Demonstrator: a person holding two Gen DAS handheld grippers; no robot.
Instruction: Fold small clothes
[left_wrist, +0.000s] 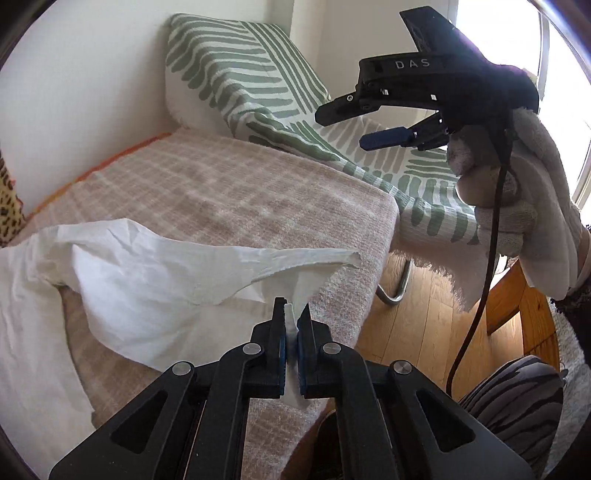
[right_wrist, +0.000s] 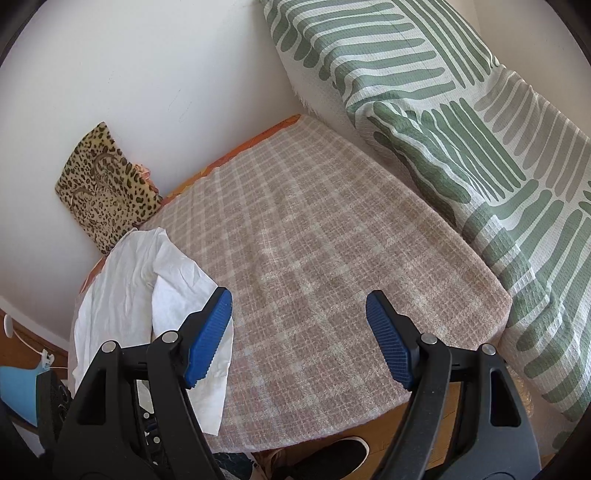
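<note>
White walls backed a padded bench covered in beige checked cloth, with a leopard-print cushion at its far left corner. At the bench's left end lay the crumpled white cloth garment, one thin edge lifted off the near edge. The left gripper had its jaws clamped on that edge. The right gripper hovered over the bench's near edge, jaws wide apart. A green-striped throw lay along the right edge.

A checked blanket covers the bed, a green-striped throw beside it, a leopard-print cushion against the wall.
</note>
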